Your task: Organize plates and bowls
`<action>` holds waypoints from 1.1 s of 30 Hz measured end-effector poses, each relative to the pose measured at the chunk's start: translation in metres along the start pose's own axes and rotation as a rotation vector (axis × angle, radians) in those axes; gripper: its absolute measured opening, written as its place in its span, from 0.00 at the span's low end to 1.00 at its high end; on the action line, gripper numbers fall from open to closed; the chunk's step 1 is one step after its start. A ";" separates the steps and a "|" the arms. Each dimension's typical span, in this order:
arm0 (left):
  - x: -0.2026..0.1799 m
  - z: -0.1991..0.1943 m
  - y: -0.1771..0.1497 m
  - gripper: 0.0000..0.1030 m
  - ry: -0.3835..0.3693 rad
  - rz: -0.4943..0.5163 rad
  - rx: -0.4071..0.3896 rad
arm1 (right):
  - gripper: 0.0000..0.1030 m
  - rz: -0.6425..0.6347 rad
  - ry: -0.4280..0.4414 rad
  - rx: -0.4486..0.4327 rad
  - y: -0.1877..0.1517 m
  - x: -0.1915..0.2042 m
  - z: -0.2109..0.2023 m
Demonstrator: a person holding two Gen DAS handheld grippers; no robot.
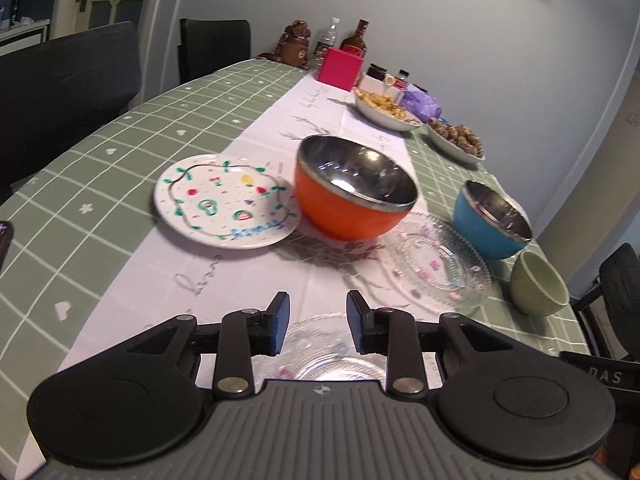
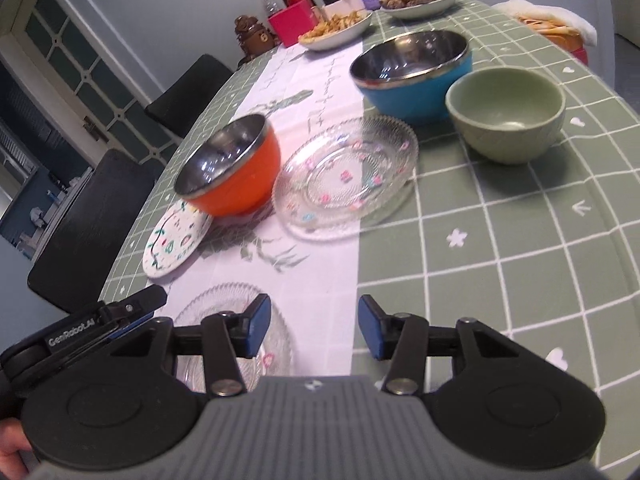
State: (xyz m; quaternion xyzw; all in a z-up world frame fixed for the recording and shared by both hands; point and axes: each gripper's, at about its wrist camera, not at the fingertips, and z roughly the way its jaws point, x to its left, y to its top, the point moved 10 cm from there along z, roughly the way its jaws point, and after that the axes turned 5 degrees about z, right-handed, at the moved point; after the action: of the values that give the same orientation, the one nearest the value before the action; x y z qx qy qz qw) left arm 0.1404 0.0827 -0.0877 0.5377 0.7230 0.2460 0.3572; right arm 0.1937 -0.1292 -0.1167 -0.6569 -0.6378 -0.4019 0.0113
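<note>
The left gripper (image 1: 317,322) hung over the near end of the white runner (image 1: 256,148), its jaws partly apart with nothing pressed between the blue pads (image 1: 282,320). Under it lay a clear glass plate (image 1: 332,350), seen through the gap and free of both pads.

The right gripper (image 2: 315,326) stood a little wider, also empty, over the line where the runner (image 2: 320,264) met the green checked cloth (image 2: 500,240). The same glass plate (image 2: 224,320) lay to the left of its left finger, and the tip of the left gripper (image 2: 136,304) showed over that plate's left rim.

No earlier view was given, so only the open stance could be told.

Farther up the table, in the left wrist view, a painted white plate (image 1: 226,202) lay on the left edge of the runner. Just right of it sat an orange bowl (image 1: 354,188) with a steel lining; whether they touched was unclear. A second glass plate (image 1: 438,262) lay near and right of the orange bowl, just beside it. A blue bowl (image 1: 490,220), also steel-lined, stood at that plate's far right edge, and a green bowl (image 1: 538,282) sat to the right of both, close to the table's edge.

At the far end were two dishes of food (image 1: 386,110), a pink box (image 1: 340,68) and bottles (image 1: 354,42). Dark chairs (image 1: 68,92) stood along the left side.
</note>
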 end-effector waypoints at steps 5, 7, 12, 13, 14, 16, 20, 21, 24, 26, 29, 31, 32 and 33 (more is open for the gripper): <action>-0.016 0.009 0.014 0.34 -0.059 -0.030 0.005 | 0.47 0.070 -0.010 -0.042 0.026 -0.013 -0.006; -0.023 0.013 0.023 0.34 -0.077 -0.046 -0.011 | 0.47 0.094 -0.010 -0.057 0.035 -0.017 -0.008; -0.041 0.025 0.037 0.35 -0.141 -0.049 -0.014 | 0.47 0.134 -0.031 -0.103 0.054 -0.030 -0.013; -0.042 0.028 0.038 0.35 -0.150 -0.061 -0.013 | 0.47 0.148 -0.036 -0.110 0.058 -0.034 -0.013; -0.043 0.031 0.039 0.35 -0.155 -0.081 -0.011 | 0.47 0.163 -0.040 -0.117 0.061 -0.038 -0.013; -0.043 0.038 0.041 0.35 -0.164 -0.106 -0.009 | 0.47 0.198 -0.048 -0.128 0.066 -0.047 -0.012; -0.045 0.057 0.040 0.35 -0.191 -0.151 0.028 | 0.47 0.245 -0.072 -0.146 0.074 -0.060 -0.004; -0.047 0.062 0.038 0.35 -0.199 -0.156 0.038 | 0.47 0.252 -0.077 -0.150 0.076 -0.062 -0.003; -0.055 0.074 0.036 0.35 -0.186 -0.128 0.047 | 0.45 0.282 -0.048 -0.138 0.077 -0.063 0.005; -0.057 0.080 0.036 0.35 -0.177 -0.116 0.044 | 0.44 0.277 -0.022 -0.128 0.077 -0.058 0.013; -0.052 0.093 0.034 0.35 -0.153 -0.144 0.061 | 0.41 0.266 -0.021 -0.122 0.077 -0.056 0.024; -0.049 0.100 0.034 0.35 -0.151 -0.158 0.072 | 0.35 0.280 -0.018 -0.117 0.077 -0.059 0.030; -0.048 0.103 0.033 0.35 -0.146 -0.160 0.078 | 0.35 0.289 -0.015 -0.114 0.078 -0.061 0.034; -0.047 0.106 0.033 0.35 -0.136 -0.159 0.084 | 0.34 0.297 -0.016 -0.112 0.078 -0.063 0.037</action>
State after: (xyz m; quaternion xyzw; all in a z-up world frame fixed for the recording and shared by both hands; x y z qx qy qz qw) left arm 0.2506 0.0450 -0.1172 0.5087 0.7471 0.1492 0.4010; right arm 0.2872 -0.1762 -0.1368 -0.7466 -0.5104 -0.4257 0.0286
